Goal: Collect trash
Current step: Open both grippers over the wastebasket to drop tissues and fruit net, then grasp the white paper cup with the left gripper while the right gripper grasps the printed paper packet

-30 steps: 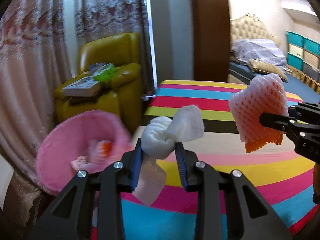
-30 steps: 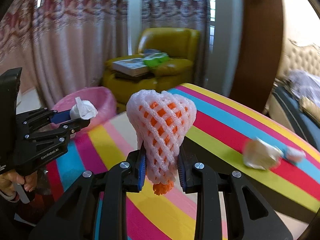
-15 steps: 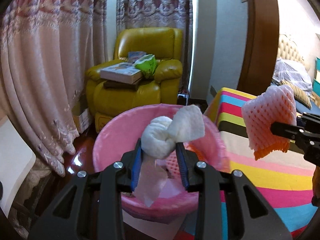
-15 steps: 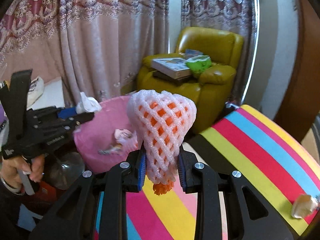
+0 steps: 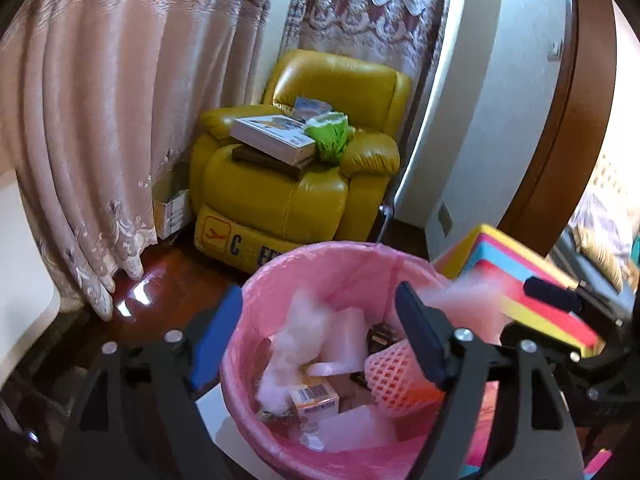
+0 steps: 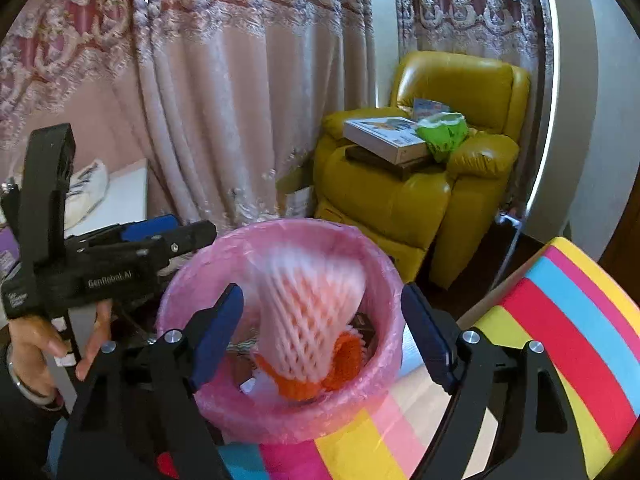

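Observation:
Both grippers hang over a pink-lined trash bin [image 5: 320, 264] [image 6: 372, 252]. My left gripper [image 5: 320, 340] has its jaws opening wide. The white tissue wad [image 5: 296, 340] is a blur falling free between them into the bin. My right gripper [image 6: 320, 334] is also opening. The white-and-orange foam fruit net [image 6: 312, 320] drops between its pads as a blur, touching neither; the left wrist view shows the net [image 5: 468, 304] as a pink smear. Each gripper sees the other: the left gripper [image 6: 188, 236] held by a hand [image 6: 40, 340], the right gripper [image 5: 536, 308] at the bin's right.
The bin holds another pink foam net [image 5: 394, 376], a small carton [image 5: 316, 398] and scraps. A striped table [image 6: 560, 320] lies to the right. Behind stand a yellow armchair [image 5: 300, 188] with books and a green bag, pink curtains [image 6: 200, 100], and a white ledge [image 6: 120, 196].
Both grippers have swung left from the striped table to above the bin and opened. The tissue wad and the foam net have left the pads and are falling in.

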A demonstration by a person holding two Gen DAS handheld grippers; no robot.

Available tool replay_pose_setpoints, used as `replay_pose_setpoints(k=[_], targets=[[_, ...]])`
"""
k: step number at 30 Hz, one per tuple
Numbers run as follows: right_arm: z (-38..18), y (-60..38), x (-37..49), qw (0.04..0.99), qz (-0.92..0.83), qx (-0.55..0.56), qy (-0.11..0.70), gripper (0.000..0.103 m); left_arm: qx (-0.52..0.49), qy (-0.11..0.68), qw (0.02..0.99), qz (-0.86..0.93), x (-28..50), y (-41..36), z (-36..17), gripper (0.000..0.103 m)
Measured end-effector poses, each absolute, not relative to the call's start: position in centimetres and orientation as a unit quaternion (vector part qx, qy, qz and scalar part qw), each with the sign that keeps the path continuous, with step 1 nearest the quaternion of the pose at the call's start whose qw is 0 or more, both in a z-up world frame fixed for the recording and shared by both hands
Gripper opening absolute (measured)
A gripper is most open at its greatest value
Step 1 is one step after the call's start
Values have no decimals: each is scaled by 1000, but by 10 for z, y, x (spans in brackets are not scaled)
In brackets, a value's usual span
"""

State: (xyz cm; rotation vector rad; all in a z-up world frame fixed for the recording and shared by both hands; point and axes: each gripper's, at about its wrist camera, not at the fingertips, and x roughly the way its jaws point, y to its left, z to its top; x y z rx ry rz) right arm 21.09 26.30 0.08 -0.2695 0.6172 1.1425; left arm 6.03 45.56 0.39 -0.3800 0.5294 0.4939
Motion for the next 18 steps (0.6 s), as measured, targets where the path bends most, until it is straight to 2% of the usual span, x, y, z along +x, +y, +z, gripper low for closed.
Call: replay_pose_setpoints(k=[4, 6, 9, 11, 18], targets=[[2, 227, 209, 798, 523, -116, 275, 77, -162, 244, 922, 253, 46, 438, 8, 95], [1, 203, 210, 806, 510, -115, 277, 77, -152, 237, 925, 256, 41, 427, 9, 99], [-2, 168, 211, 819, 489, -111, 278, 78, -142, 236, 929, 248, 41, 404, 12, 99], [-5, 137, 211, 831, 469, -106, 281, 82, -134, 238, 934, 231, 45, 384, 14, 99], [-23, 28, 222, 873, 375, -81, 302, 82, -90, 269, 949, 137, 83, 279, 15, 99]])
